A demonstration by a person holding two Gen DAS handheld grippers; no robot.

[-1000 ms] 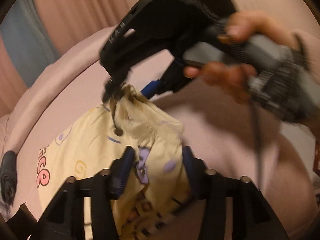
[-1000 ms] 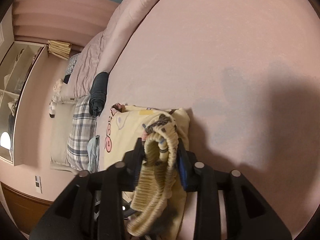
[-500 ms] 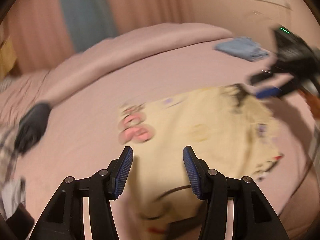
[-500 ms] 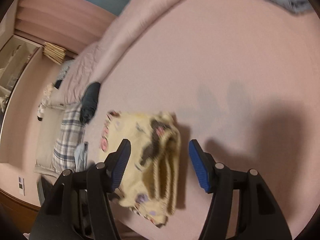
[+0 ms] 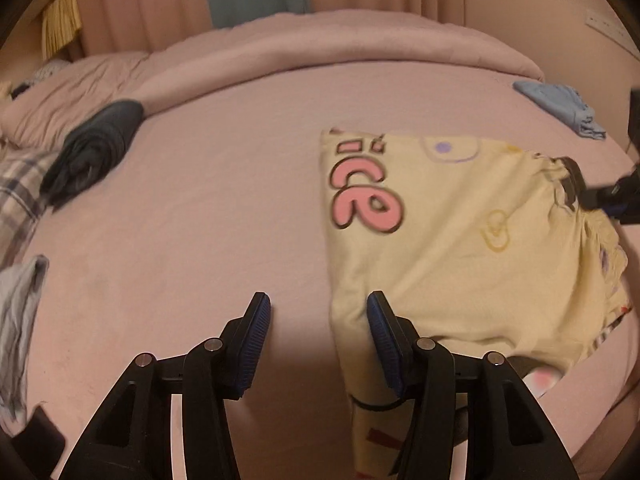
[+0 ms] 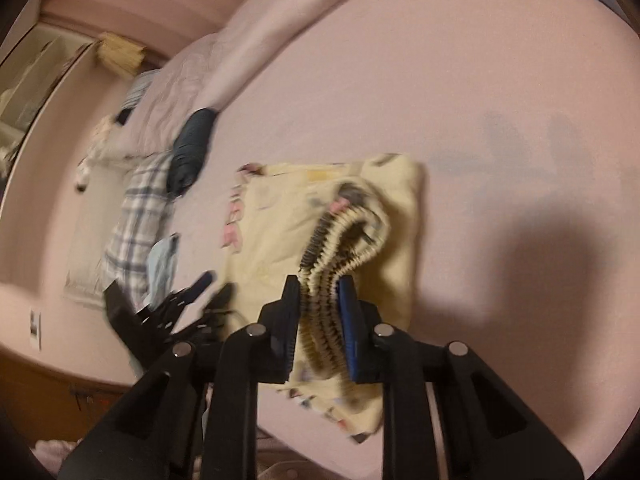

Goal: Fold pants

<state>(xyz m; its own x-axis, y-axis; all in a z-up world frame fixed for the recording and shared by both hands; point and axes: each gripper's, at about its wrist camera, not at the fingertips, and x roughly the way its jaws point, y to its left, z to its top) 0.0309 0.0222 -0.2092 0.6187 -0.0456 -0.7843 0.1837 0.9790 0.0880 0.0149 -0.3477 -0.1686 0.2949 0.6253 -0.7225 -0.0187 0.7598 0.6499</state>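
We see the yellow pants (image 5: 460,248) lying folded on the pink bed sheet (image 5: 208,216), toward the right half of the left wrist view, with their straight left edge running down from the pink lettering to the near corner. Our left gripper (image 5: 318,320) hovers with its jaws spread wide and nothing between them; its right finger overlaps the near left corner of the pants, while its left finger sits over bare sheet. We cannot tell whether that right finger touches the cloth.

Our right gripper (image 6: 320,316) is clamped on the gathered elastic waistband (image 6: 344,236), which rises in a ribbed, bunched loop above the rest of the pants. In the left wrist view that same gripper shows only as a dark tip at the far right edge of the fabric.

To the left of the pants, a broad stretch of sheet lies open as far as the rolled dark garment (image 5: 92,152) near the rumpled duvet (image 5: 280,52). A plaid cloth (image 5: 16,196) and a pale blue-grey cloth (image 5: 20,320) sit at the left margin, well apart from the pants. A folded light blue garment (image 5: 560,106) rests at the far right, near the upper right corner of the pants but not touching. In the right wrist view, the sheet to the right of the pants is bare, crossed only by shadow.
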